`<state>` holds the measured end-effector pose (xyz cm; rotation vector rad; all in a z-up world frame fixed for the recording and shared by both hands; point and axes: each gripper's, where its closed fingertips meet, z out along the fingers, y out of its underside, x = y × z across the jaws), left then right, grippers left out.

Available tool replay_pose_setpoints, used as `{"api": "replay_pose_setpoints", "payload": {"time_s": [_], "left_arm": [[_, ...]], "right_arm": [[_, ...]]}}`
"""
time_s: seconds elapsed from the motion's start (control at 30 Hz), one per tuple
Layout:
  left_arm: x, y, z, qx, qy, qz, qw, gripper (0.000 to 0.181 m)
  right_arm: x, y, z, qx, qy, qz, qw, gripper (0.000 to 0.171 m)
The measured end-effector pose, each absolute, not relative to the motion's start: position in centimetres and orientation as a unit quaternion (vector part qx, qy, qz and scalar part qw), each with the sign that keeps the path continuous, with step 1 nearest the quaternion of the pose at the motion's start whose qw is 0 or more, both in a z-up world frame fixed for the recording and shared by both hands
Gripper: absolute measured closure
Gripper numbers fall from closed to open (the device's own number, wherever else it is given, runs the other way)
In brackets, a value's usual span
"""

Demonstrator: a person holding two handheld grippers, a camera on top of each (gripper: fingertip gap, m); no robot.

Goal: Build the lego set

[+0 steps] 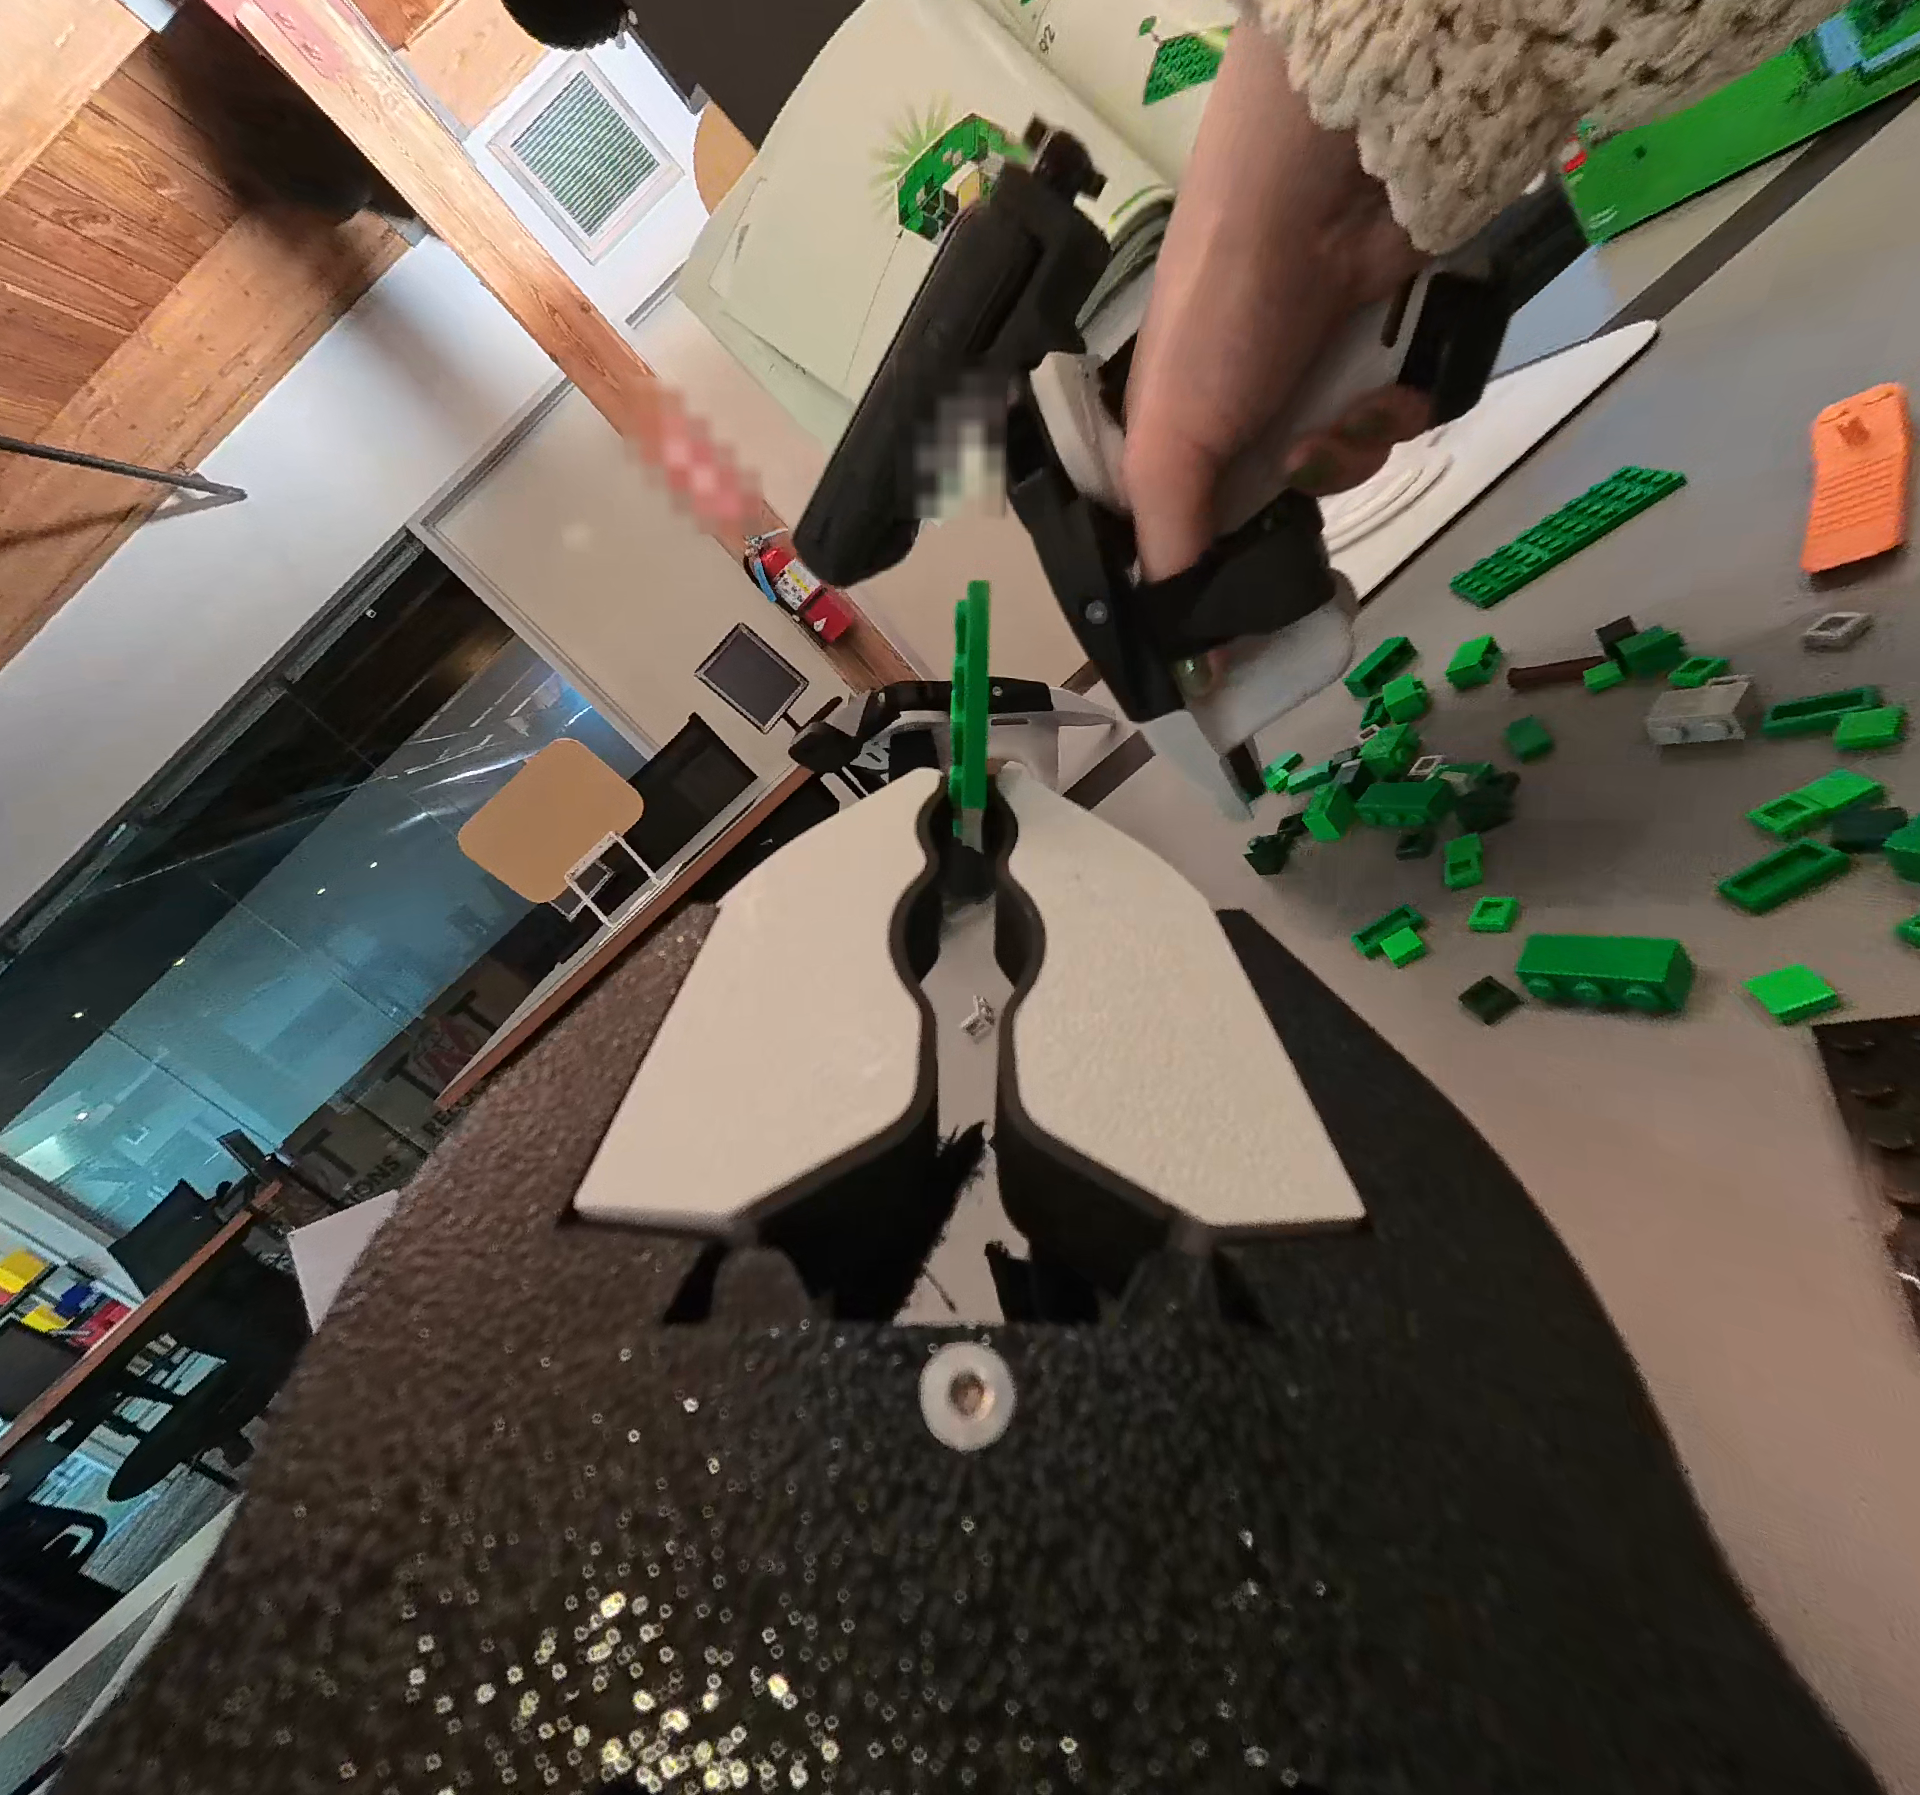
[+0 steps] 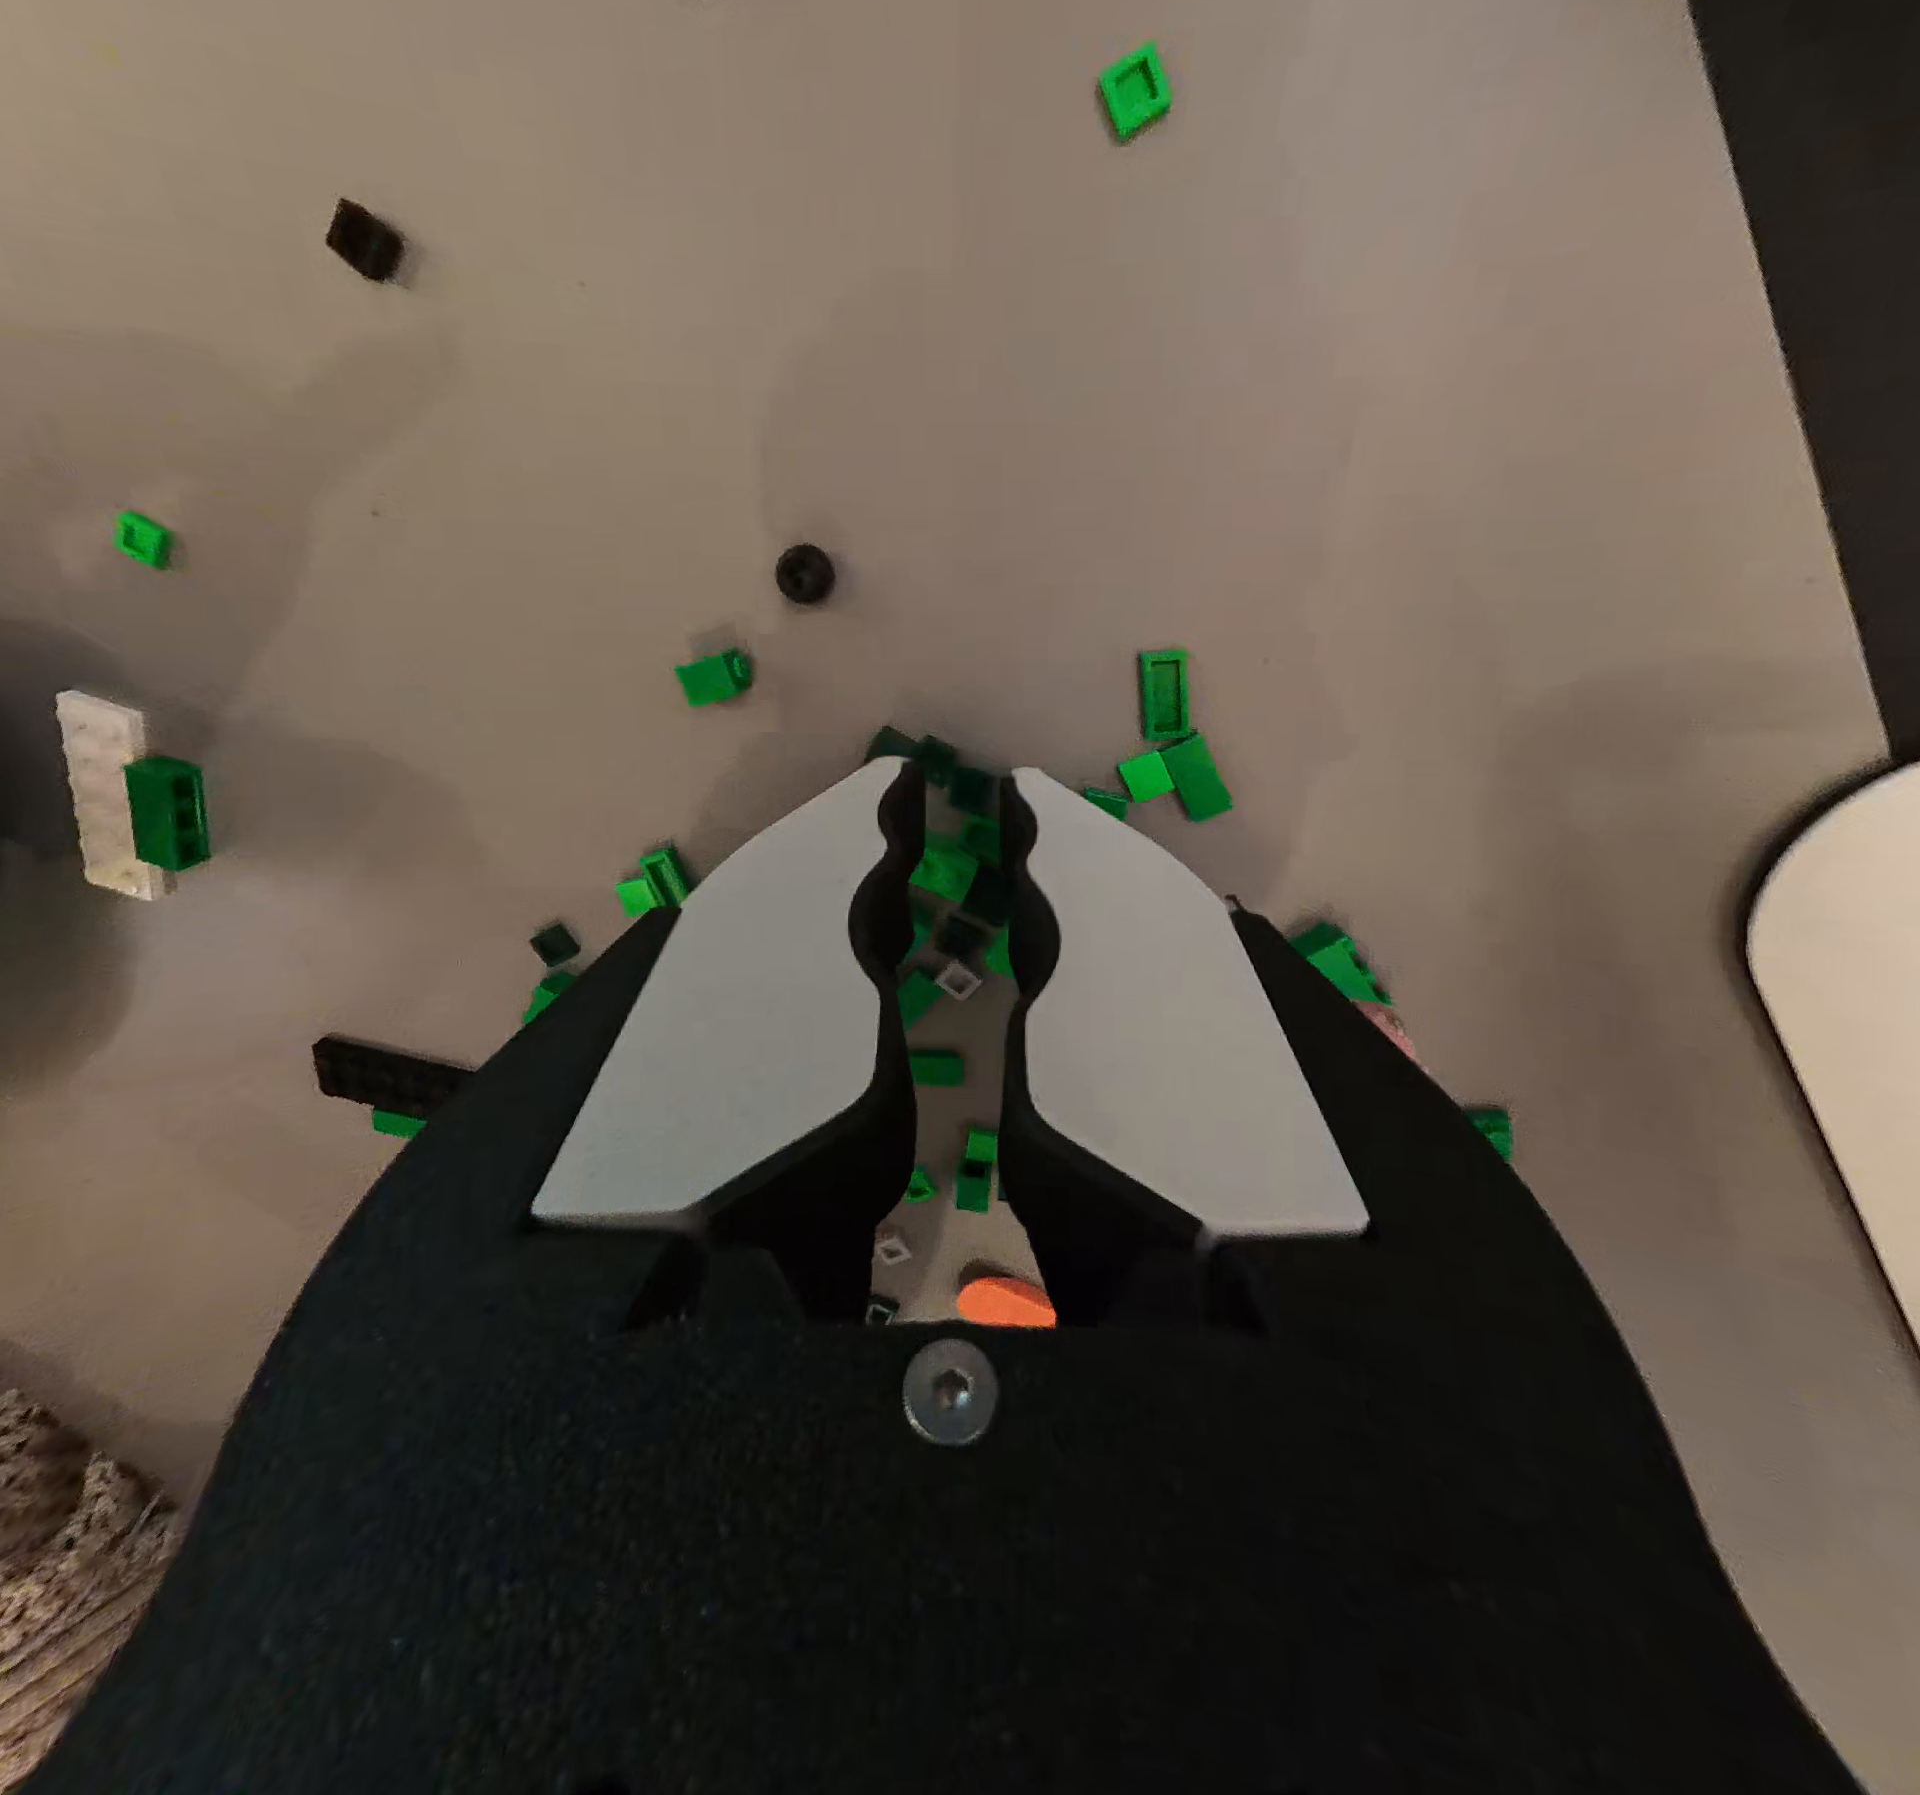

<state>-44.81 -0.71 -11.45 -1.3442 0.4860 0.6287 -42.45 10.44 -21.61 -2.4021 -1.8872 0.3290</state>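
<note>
My left gripper [image 1: 971,803] is shut on a thin green plate [image 1: 971,685], held on edge and raised above the grey table [image 1: 1558,1226]. My right gripper [image 2: 961,775] points straight down over a pile of small green bricks [image 2: 951,872], jaws a little apart with nothing between them. In the left wrist view the right gripper [image 1: 1236,758] is held by a hand with a knit sleeve [image 1: 1507,31], its tips just over the pile of green bricks [image 1: 1382,789].
An open instruction booklet [image 1: 914,135] stands at the back. An orange brick separator [image 1: 1860,478], a long green plate [image 1: 1569,535] and a white mat [image 1: 1527,395] lie nearby. Loose pieces are scattered: a white plate with a green brick [image 2: 104,789], a black round piece [image 2: 805,573] and a black plate [image 2: 384,1075]. About 15 centimeters separates my left fingertips from my right.
</note>
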Motion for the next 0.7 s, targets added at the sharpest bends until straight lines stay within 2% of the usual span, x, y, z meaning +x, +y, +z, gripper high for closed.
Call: {"api": "replay_pose_setpoints", "payload": {"time_s": [0.1, 0.27, 0.7], "left_arm": [[-44.87, -0.72, -11.45, -0.606, 0.219, 0.284, 0.71, 0.177], [-44.88, -0.79, -11.37, -0.605, 0.219, 0.284, 0.711, 0.177], [-44.72, -0.73, -11.43, -0.606, 0.222, 0.279, 0.711, 0.177]], "right_arm": [[-42.27, 10.4, -22.25, -0.774, -0.628, 0.073, 0.024, 0.164], [-42.09, 10.89, -21.91, -0.777, -0.626, 0.06, 0.019, 0.164], [-41.57, 10.55, -22.74, -0.783, -0.618, 0.071, -0.013, 0.157]]}}
